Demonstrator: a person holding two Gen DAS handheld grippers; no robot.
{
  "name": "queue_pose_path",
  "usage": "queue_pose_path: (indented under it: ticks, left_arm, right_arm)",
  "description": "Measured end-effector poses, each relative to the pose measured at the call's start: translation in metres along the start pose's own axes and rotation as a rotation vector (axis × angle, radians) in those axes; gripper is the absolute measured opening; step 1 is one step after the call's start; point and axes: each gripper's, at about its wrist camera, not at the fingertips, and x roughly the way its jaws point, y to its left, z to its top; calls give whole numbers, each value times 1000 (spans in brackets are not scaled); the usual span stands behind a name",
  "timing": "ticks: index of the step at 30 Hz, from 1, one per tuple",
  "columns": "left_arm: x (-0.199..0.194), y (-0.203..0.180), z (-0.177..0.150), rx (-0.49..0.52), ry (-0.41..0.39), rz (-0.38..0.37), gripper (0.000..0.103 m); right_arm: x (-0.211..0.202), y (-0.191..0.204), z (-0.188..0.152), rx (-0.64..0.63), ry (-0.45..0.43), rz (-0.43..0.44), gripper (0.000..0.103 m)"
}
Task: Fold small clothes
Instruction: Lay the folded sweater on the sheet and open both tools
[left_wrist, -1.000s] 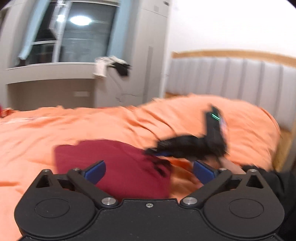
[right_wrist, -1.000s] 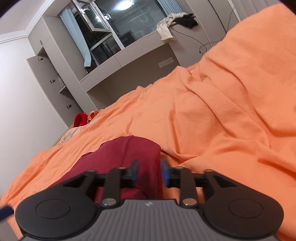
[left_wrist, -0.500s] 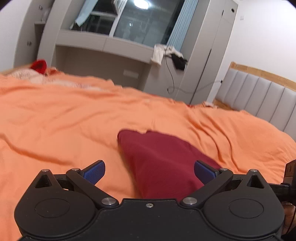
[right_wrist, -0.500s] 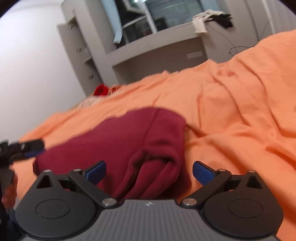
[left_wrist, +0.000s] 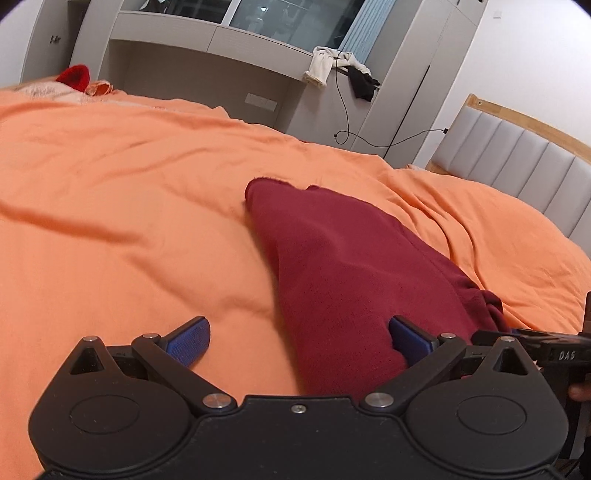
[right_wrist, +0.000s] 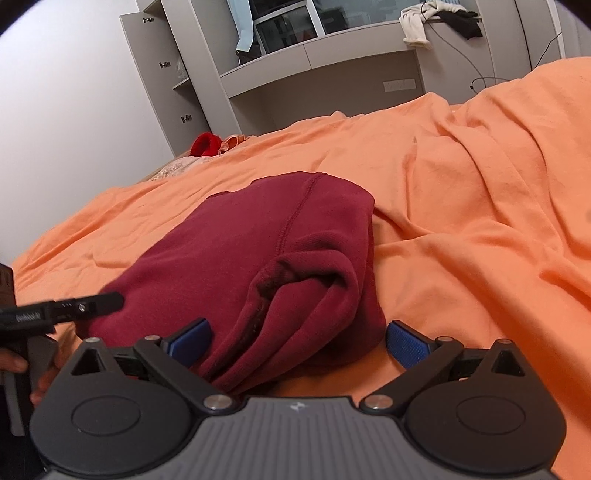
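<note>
A dark red garment (left_wrist: 332, 258) lies folded in a long strip on the orange bed cover (left_wrist: 110, 206). My left gripper (left_wrist: 299, 341) is open just above the cover, with the garment's near end against its right pad and not pinched. In the right wrist view the garment (right_wrist: 258, 240) shows its bunched, rolled end between the blue pads. My right gripper (right_wrist: 297, 341) is open wide around that end, with neither pad pressing on it. The right gripper's black frame (left_wrist: 546, 350) shows at the left view's right edge.
A bright red item (left_wrist: 74, 75) lies at the bed's far corner. Behind the bed stands a grey built-in shelf unit (left_wrist: 221, 40) with white and black clothes (left_wrist: 325, 68) draped on it. A padded headboard (left_wrist: 517, 162) is on the right. A person's hand (right_wrist: 14, 365) shows at the left.
My right gripper has opened and let go of the garment's fold, which now rests on the cover. My left gripper has swung round and sunk towards the garment's near end.
</note>
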Motion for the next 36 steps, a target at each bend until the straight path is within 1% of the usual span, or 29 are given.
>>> queue_pose_path:
  ticks: [2, 4, 7, 12, 14, 16, 17, 18, 19, 22, 25, 29, 36]
  left_arm:
    - [-1, 0, -1, 6, -9, -2, 103]
    - [-1, -1, -1, 7, -14, -4, 103]
    - [-2, -2, -2, 9, -24, -4, 103]
    - [-3, -6, -5, 25, -46, 12, 102]
    - [-5, -8, -7, 38, -58, 21, 103]
    - [-6, -9, -8, 44, -64, 26, 103]
    - [-6, -9, -8, 45, -64, 26, 102]
    - [-6, -9, -8, 44, -63, 26, 103]
    - [-7, -9, -8, 44, -63, 25, 103]
    - [-7, -9, -8, 45, -64, 26, 103]
    - [-8, -10, -8, 50, -66, 30, 103]
    - [-8, -11, -10, 52, -70, 34, 103]
    - [-9, -12, -11, 55, -74, 38, 103]
  right_arm:
    - [-6, -2, 6, 7, -19, -3, 103]
    - [-12, -6, 11, 41, -57, 7, 103]
    - [-11, -21, 16, 174, -86, 57, 103]
    - [4, -47, 15, 408, -116, 119, 103]
    - [13, -54, 16, 482, -114, 139, 100]
    - [21, -59, 17, 520, -106, 139, 93]
    - [25, -61, 18, 528, -105, 132, 92]
    - [28, -62, 19, 532, -102, 124, 87]
    - [32, -63, 19, 532, -97, 115, 84]
    - [38, -62, 17, 513, -86, 77, 71]
    - [40, -59, 14, 479, -86, 60, 65]
    - [40, -51, 9, 428, -94, 40, 62]
    - [41, -48, 6, 417, -102, 27, 62]
